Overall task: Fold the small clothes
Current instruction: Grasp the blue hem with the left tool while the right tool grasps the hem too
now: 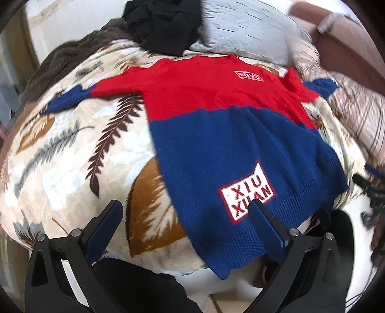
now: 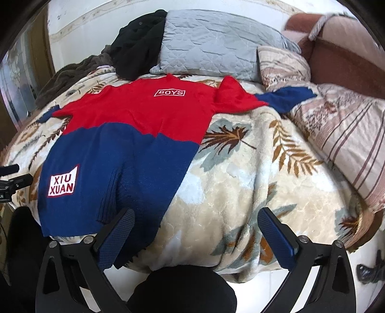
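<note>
Left wrist view: red-and-blue knitted child's sweater point(image 1: 231, 134) lies flat, front up, on a cream plush blanket w/ brown and grey leaf print point(image 1: 72, 149); red top half points away, blue ribbed hem nearest the camera; small white "BOYS" patch point(image 1: 249, 75) on the chest, white "XIU XUAN" patch point(image 1: 247, 192) near the hem; both sleeves spread out to the sides, red w/ blue ends; left gripper point(image 1: 185, 216) hovers above the hem w/ jaws spread wide, nothing between them, one blue-padded finger over the blanket, the other over the hem by the XIU XUAN patch; black crumpled garment point(image 1: 163, 21) and grey quilted pillow point(image 1: 245, 26) sit beyond the collar. Right wrist view: same sweater point(image 2: 134, 134) fills the left-centre; hem slightly rumpled at its near edge; right gripper point(image 2: 196, 225) also wide apart and empty, one finger over the hem's corner, the other over bare blanket point(image 2: 240, 192); striped pink-beige pillow point(image 2: 344, 134) at right; grey pillow point(image 2: 216, 43) and black garment point(image 2: 139, 41) at back.
</note>
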`<state>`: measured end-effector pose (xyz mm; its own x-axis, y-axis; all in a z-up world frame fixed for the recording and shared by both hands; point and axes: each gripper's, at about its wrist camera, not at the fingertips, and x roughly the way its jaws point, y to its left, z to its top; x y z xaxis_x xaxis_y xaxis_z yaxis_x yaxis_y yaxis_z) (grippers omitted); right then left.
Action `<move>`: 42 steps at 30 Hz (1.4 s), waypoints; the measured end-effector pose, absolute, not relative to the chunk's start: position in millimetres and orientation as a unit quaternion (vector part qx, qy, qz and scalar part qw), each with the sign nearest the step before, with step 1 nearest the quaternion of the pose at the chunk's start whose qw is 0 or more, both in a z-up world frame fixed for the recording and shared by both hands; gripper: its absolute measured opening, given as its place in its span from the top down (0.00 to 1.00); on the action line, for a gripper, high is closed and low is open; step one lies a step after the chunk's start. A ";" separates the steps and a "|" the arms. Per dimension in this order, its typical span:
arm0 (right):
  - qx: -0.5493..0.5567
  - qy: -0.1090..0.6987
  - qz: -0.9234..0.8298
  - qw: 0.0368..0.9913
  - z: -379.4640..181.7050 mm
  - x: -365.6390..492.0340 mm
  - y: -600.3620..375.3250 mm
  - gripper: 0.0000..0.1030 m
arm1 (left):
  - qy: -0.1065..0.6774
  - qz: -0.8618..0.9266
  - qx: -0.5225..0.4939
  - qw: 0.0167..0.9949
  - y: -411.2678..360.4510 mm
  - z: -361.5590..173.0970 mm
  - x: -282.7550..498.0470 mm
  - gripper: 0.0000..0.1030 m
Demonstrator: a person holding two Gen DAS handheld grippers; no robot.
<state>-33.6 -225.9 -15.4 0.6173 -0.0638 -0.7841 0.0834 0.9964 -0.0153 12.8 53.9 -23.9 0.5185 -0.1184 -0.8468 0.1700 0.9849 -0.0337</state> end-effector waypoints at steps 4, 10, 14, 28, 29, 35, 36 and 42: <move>0.047 0.441 -0.037 0.896 -21.5 -32.1 -240.2 0.10 | 0.510 -0.063 -0.003 0.858 68.7 -35.0 18.8 0.00; 0.123 0.469 -0.004 0.875 -45.5 -18.9 -251.8 0.25 | 0.582 -0.101 -0.035 0.806 44.8 -74.3 16.2 0.00; 0.141 0.489 0.023 0.861 -63.2 -9.1 -242.0 0.32 | 0.598 -0.101 -0.048 0.793 31.2 -84.6 13.5 0.00; 0.030 0.484 0.078 0.871 -66.8 -13.8 -179.4 0.88 | 0.598 -0.127 -0.091 0.786 27.2 -72.1 21.0 0.89; 0.048 0.481 0.084 0.871 -65.5 -13.6 -184.8 0.89 | 0.601 -0.127 -0.104 0.782 33.2 -71.2 24.1 0.89; 0.119 0.420 0.055 0.898 -26.0 -32.7 -250.6 0.90 | 0.598 -0.117 -0.114 0.785 63.7 -56.6 24.6 0.90; 0.125 0.417 0.045 0.899 -23.1 -36.1 -262.4 0.90 | 0.600 -0.115 -0.112 0.784 66.8 -57.1 23.5 0.90; 0.157 0.473 0.025 0.867 -59.0 -33.6 -289.4 0.92 | 0.614 -0.116 -0.105 0.774 74.9 -71.5 16.7 0.92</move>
